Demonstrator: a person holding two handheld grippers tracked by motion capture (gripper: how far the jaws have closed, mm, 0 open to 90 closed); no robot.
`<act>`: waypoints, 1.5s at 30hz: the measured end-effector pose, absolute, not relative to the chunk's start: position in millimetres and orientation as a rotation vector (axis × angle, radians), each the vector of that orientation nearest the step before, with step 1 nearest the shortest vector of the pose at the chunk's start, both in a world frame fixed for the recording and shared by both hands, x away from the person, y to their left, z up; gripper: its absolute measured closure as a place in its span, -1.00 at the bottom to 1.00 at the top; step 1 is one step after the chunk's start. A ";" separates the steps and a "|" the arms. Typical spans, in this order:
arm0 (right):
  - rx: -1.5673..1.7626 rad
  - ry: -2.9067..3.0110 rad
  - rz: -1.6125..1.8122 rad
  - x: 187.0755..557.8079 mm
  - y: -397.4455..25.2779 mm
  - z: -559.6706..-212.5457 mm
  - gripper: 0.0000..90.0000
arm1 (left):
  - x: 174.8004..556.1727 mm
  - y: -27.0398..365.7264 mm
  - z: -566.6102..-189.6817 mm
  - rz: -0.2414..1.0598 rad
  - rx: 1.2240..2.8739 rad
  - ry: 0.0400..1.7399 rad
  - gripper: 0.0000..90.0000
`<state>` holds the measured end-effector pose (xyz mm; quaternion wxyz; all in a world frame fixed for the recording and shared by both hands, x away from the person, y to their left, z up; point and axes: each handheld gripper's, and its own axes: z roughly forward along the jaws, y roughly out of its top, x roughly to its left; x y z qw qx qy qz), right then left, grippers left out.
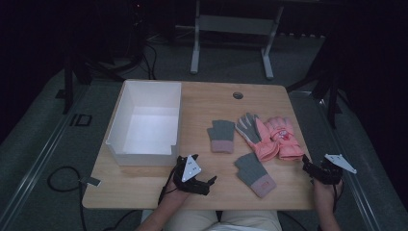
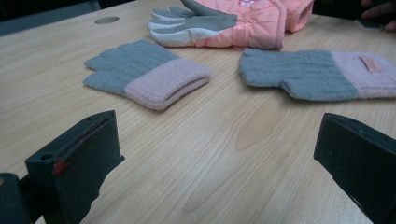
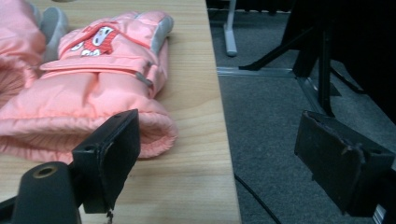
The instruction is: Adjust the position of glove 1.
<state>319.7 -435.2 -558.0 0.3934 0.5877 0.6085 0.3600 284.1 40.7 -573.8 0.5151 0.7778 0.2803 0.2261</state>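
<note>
High view: left tool (image 1: 198, 182) low centre of frame, jaws spread, empty, resting on the surface (image 1: 216, 96). Right tool (image 1: 321, 169) lower right at the surface edge, jaws wide apart, empty. Two grey knit gloves, one mid-frame (image 1: 222, 136), one nearer (image 1: 255, 174); pink padded gloves (image 1: 274, 137) right of them, cuffs just beside the right tool. White box (image 1: 144, 122) upper left, empty. Risk: right tool overhangs the edge; a nudge could drag a pink glove off
</note>
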 end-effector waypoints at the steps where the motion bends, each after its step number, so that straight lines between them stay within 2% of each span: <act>1: 1.496 1.539 0.911 319.7 -435.3 -558.0 -0.69 | 284.1 40.7 -573.8 0.543 1.869 0.673 -1.00; 14: 1.525 1.508 0.883 320.9 -435.6 -558.1 -0.66 | 281.9 40.0 -574.0 0.571 1.854 0.679 -1.00; 27: 1.641 1.544 0.834 329.3 -439.9 -558.5 -0.70 | 282.5 42.7 -573.8 0.544 1.851 0.677 -1.00; 45: 1.639 1.658 0.838 347.4 -431.8 -519.4 -0.71 | 281.7 41.9 -573.9 0.554 1.854 0.664 -1.00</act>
